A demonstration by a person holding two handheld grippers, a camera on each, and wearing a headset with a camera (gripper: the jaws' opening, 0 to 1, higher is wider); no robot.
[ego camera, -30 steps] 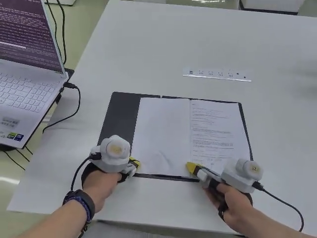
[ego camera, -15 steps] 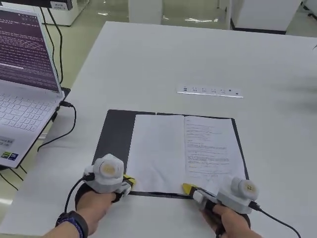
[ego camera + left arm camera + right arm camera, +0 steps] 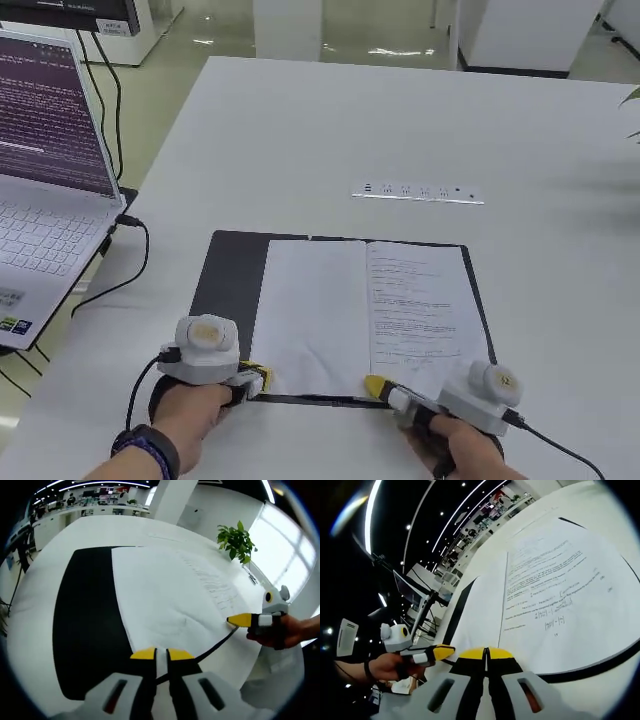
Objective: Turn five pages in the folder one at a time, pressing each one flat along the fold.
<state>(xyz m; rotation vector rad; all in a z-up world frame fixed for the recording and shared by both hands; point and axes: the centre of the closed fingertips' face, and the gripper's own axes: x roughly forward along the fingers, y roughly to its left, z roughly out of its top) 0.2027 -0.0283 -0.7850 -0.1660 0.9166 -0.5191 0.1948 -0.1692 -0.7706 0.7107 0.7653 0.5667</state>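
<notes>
An open black folder [image 3: 232,272] lies flat on the white table, with a blank turned page [image 3: 310,315] on its left and a printed page [image 3: 415,310] on its right. My left gripper [image 3: 255,380] rests shut at the folder's near edge, by the blank page's bottom left corner [image 3: 161,654]. My right gripper [image 3: 374,386] is shut too, its yellow tips at the near edge just under the fold [image 3: 485,653]. In the left gripper view the right gripper [image 3: 240,620] comes in from the right. In the right gripper view the left gripper [image 3: 437,651] comes in from the left.
An open laptop [image 3: 45,190] stands at the table's left edge, its black cable [image 3: 125,265] curving toward the folder. A white power strip [image 3: 417,192] lies beyond the folder. A potted plant [image 3: 235,542] stands far off.
The head camera has tilted, so the folder sits lower in the picture. Both grippers stay shut at the folder's near edge; the left one has drawn slightly back toward me.
</notes>
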